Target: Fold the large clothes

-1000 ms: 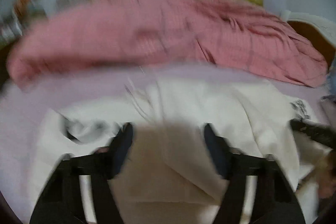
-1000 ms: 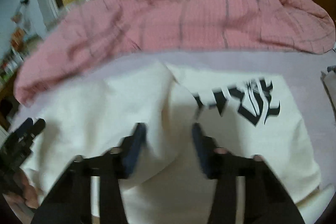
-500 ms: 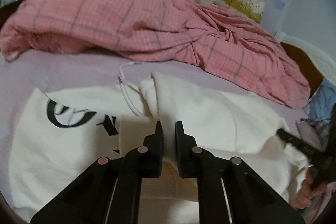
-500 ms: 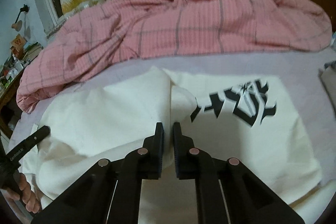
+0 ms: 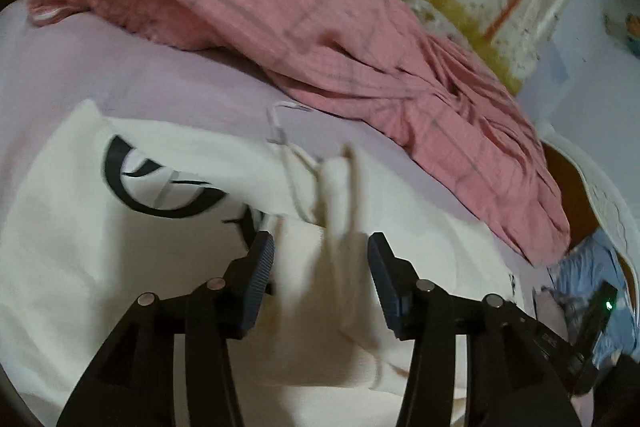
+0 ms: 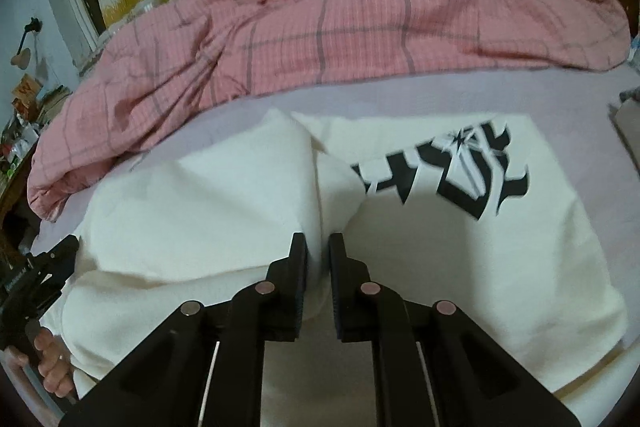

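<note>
A cream-white hooded sweatshirt with bold black lettering (image 6: pixel 460 219) lies spread on a lilac-sheeted bed (image 6: pixel 400 95), directly ahead of and beneath both pairs of tongs. The left tongs (image 5: pixel 320 251) stand wide apart over the garment, a raised ridge of cream cloth between the two fingers with neither pressing it. The right tongs (image 6: pixel 318 251) are nearly closed, a fold of the sweatshirt pinched in the narrow gap. A white drawcord (image 5: pixel 288 155) trails from the garment just beyond the left tongs. Farther off, a rumpled pink checked quilt (image 6: pixel 340 19) is heaped along the bed's far side, well apart from both tools.
</note>
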`<state>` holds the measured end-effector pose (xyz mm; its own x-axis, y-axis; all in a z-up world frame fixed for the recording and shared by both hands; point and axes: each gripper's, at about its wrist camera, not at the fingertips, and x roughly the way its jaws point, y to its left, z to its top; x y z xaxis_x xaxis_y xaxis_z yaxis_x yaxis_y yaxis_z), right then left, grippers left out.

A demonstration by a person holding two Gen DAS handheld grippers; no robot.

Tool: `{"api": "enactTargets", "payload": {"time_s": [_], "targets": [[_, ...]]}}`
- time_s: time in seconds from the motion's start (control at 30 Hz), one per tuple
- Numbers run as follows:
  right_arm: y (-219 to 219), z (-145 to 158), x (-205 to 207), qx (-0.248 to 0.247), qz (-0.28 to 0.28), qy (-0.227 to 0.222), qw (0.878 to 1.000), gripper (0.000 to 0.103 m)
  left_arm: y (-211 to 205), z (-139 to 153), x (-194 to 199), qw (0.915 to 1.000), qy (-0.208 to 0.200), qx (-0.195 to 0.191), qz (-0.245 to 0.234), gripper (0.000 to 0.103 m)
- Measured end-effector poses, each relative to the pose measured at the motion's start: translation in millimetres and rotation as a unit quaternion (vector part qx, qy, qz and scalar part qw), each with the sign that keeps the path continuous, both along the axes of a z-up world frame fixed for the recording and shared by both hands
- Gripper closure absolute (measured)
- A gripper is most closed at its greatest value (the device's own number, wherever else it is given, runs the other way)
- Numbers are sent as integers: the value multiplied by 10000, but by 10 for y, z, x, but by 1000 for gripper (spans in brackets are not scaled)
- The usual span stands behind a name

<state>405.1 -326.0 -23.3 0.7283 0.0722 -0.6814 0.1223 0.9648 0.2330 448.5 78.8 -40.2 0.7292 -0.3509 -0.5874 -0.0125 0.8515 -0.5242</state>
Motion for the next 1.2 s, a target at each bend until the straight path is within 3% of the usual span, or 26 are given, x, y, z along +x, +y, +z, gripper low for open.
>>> {"api": "enactTargets", "payload": {"time_s": [0.17,0.2,0.23,0.33,0.43,0.5,0.57,0.6,0.7,0.8,0.83,0.87,0.9,0.93,1.0,1.2], "targets": [[111,236,-162,-411,-56,-297,9987,59,-89,-53,55,9995,181,253,-75,57],[148,293,-197,-451,-29,-390,9982,42,-118,-44,44,9993,148,344,-97,57],[200,361,-251,-436,13,-530,9976,30,-151,-27,28,9990,100,406,-157,57],[407,459,-300,-188,502,-504,9973,29,-210,65,-60,9980,-243,529,-255,57],[691,363,-258,-33,1119,-187,9935,29,-350,57,-41,9952,-150,889,-371,57],[927,190,-191,-544,1421,354,9877,29,-409,51,-23,9942,-142,925,-533,57],[1158,-17,-147,-1446,1626,1007,9708,29,-461,83,-53,9925,-290,858,-821,57],[1180,-21,-165,-1540,1635,959,9697,29,-502,97,-62,9909,-342,866,-977,56],[1069,4,-154,-1299,1569,1060,9733,29,-635,71,-42,9869,-238,1158,-1098,55],[983,-35,-139,-1124,1598,1103,9745,29,-657,59,-28,9866,-180,1174,-1121,54],[948,-30,-149,-1063,1604,1104,9751,29,-639,48,-16,9874,-147,1125,-1105,56],[938,-31,-157,-1024,1596,1091,9758,29,-610,34,-13,9884,-124,1066,-1071,91],[946,-26,-151,-1030,1586,1070,9761,29,-560,36,-12,9899,-110,1036,-960,97],[953,-24,-155,-1057,1580,1039,9763,29,-461,74,-24,9923,-157,974,-749,99],[987,-50,-128,-1082,1628,998,9756,29,-299,141,-63,9962,-269,479,-675,99],[975,-117,-65,-989,1634,1056,9759,29,-269,79,-47,9973,-56,652,-346,97]]}}
